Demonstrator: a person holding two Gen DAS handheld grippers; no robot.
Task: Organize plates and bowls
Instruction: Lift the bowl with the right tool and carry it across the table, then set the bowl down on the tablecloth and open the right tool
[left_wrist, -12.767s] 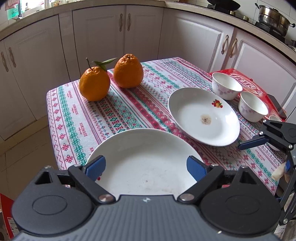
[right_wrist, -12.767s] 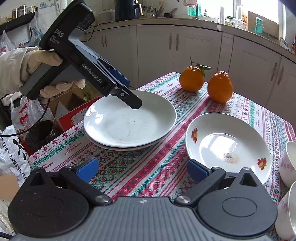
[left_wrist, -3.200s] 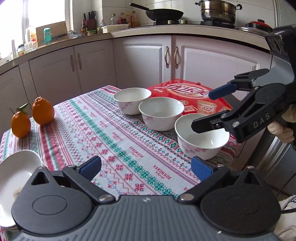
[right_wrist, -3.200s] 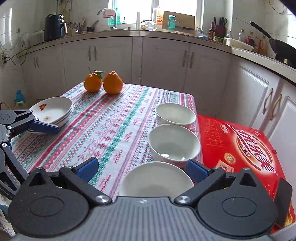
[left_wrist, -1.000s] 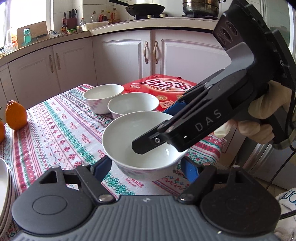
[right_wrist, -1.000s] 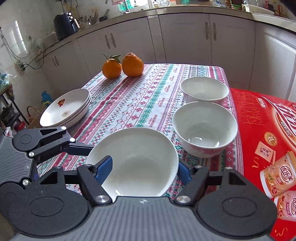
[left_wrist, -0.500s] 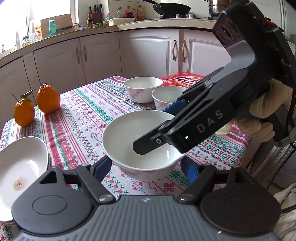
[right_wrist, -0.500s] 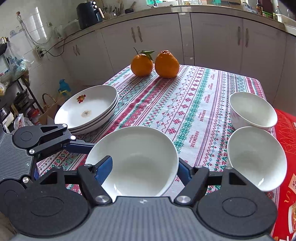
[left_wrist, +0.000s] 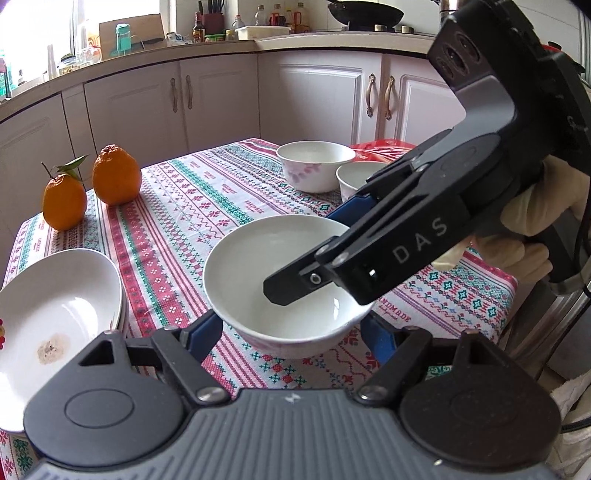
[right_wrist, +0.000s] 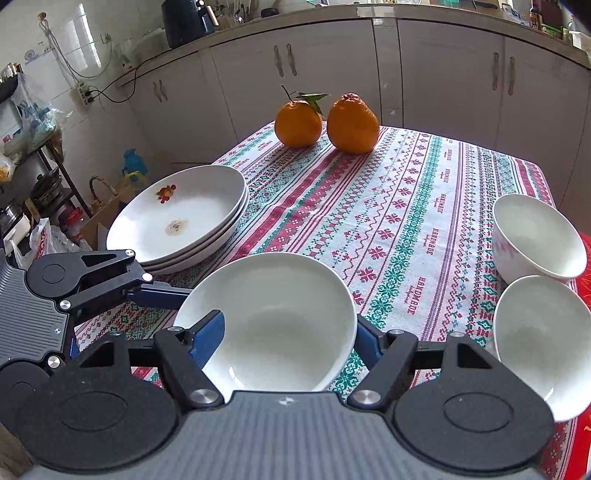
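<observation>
Patterned tablecloth (right_wrist: 406, 206): right gripper (right_wrist: 284, 332) clamps bowl (right_wrist: 273, 314); left gripper (left_wrist: 291, 332) brackets it, grip unclear. Step: carrying. Next: set beside plate stack (right_wrist: 184, 218), near left.

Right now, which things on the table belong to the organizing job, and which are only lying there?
Job: held bowl, in both the left gripper and right gripper; two other bowls; stacked plates.

Lying about: two oranges; red package.

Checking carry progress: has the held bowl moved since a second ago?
Yes. The held bowl has moved away from the two resting bowls, toward the plate stack.
</observation>
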